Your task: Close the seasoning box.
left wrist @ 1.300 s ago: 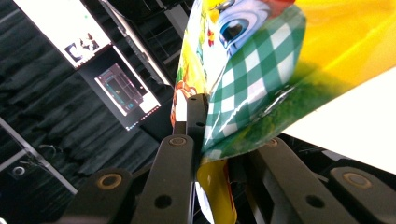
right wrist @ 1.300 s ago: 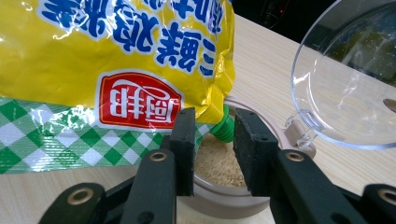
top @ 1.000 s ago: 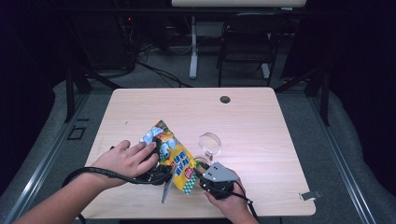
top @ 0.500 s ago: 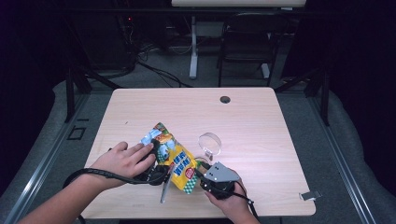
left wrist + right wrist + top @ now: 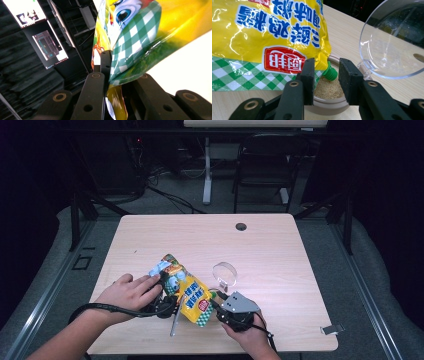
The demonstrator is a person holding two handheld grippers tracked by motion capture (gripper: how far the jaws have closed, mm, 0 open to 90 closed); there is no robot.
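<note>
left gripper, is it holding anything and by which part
Yes: the left gripper is shut on the yellow bag, pinching its green-checked bottom edge. The right gripper is open around the bag's green spout.

A seasoning pouch (image 5: pixel 186 290) is held tilted above the near middle of the table (image 5: pixel 280 250), between the left gripper (image 5: pixel 167 306) on its left and the right gripper (image 5: pixel 231 312) on its right. Its spout (image 5: pixel 330 73) is positioned directly over a small jar (image 5: pixel 329 100), in which granules (image 5: pixel 329 89) are contained. A clear lid (image 5: pixel 225 272) is propped just behind the jar. A rod-like utensil (image 5: pixel 175 322) is laid before the pouch. A cable hole (image 5: pixel 241 226) is set near the far edge, and a small clip (image 5: pixel 331 329) is placed near the front right corner.
</note>
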